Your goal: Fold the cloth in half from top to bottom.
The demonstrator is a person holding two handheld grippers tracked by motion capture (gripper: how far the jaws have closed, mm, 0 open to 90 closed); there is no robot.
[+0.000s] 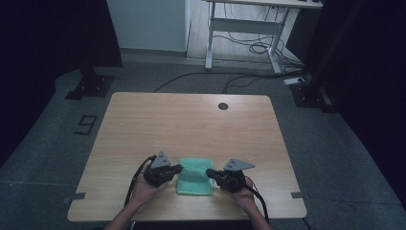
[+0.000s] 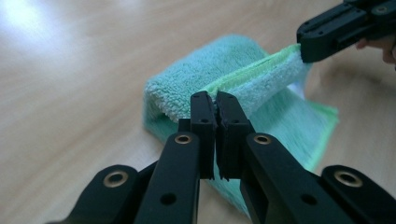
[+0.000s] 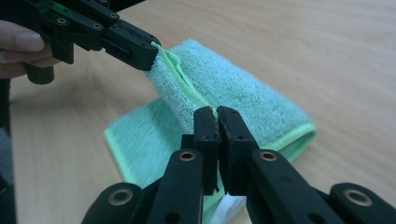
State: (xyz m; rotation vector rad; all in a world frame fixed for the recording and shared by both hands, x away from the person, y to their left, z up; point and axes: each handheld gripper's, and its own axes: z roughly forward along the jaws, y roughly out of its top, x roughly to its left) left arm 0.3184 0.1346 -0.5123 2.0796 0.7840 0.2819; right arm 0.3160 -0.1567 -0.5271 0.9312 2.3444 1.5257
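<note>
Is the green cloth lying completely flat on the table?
No, both hand-held grippers pinch one edge of the cloth and lift it off the table.

Left tongs (image 1: 179, 167) clamped, right tongs (image 1: 209, 172) clamped

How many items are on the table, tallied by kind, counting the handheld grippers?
Green microfibre cloth: 1
Handheld grippers: 2, the left gripper and the right gripper, each shut on the cloth's lifted edge
Total: 3
</note>
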